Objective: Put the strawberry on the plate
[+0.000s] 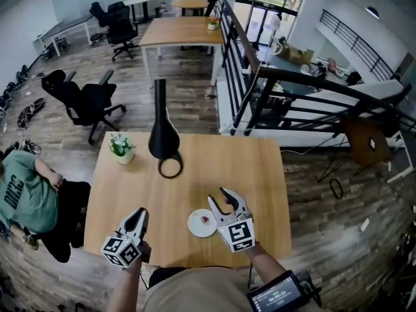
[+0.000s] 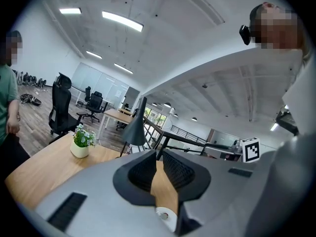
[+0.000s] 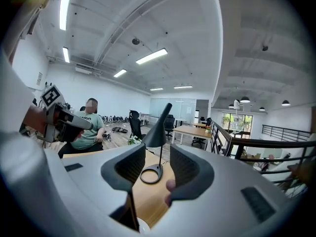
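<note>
floor: brown wood planks (image 1: 195, 109)
furniture: light wooden desks (image 1: 179, 31), white legs; black swivel office chairs (image 1: 88, 103)
edge: black metal railing (image 1: 239, 60)
light: white ceiling strip lights (image 2: 122, 21)

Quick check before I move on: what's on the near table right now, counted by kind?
Lamp: 1
Potted plant: 1
Plate: 1
Strawberry: 1, on the plate
Total: 4
</note>
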